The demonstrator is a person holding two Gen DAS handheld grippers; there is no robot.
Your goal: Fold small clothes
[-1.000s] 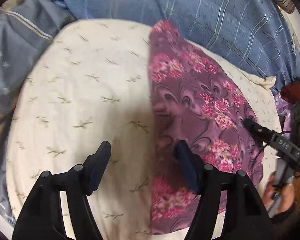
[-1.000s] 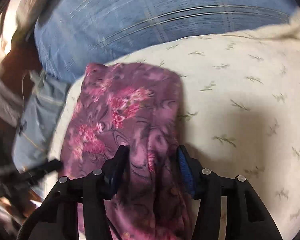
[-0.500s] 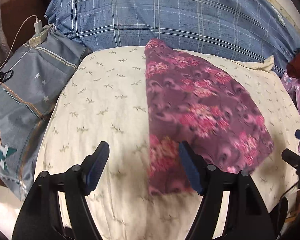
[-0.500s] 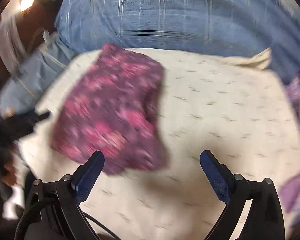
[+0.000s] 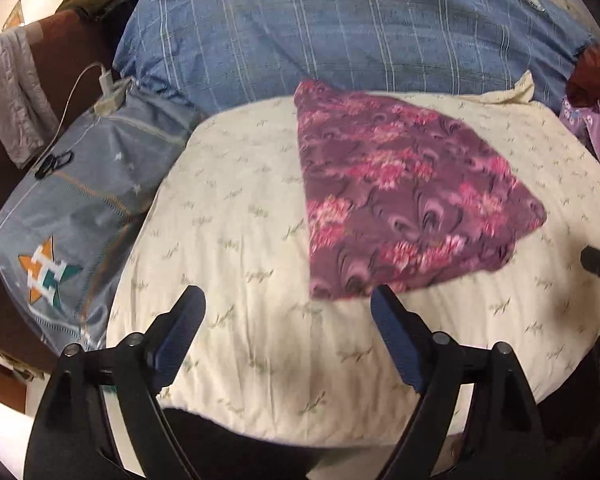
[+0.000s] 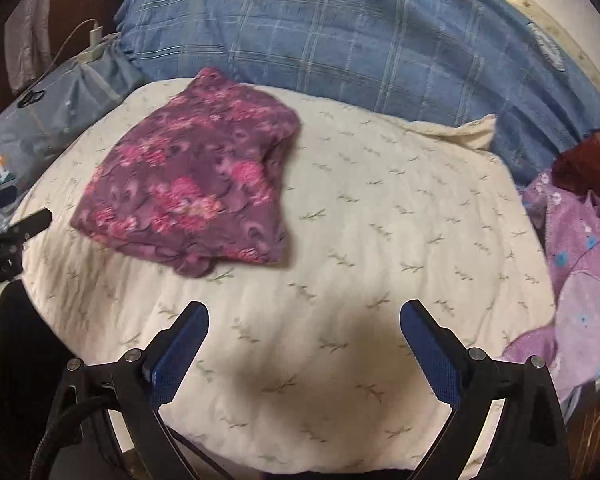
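Your folded purple cloth lies on the cream pillow, clear of both grippers. Your left gripper has just been opening and holds nothing. Your right gripper stands wide apart and empty, with lilac clothes to its right.

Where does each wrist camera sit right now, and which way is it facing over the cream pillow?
Left wrist: sits behind the open left gripper, angled down at the folded purple floral garment ahead and to its right; both fingers show.
Right wrist: sits behind the open right gripper, angled down at bare cream pillow; the garment lies ahead-left.
Shared: garment, pillow, blue plaid bedding, and the other gripper's tip at the frame edge.
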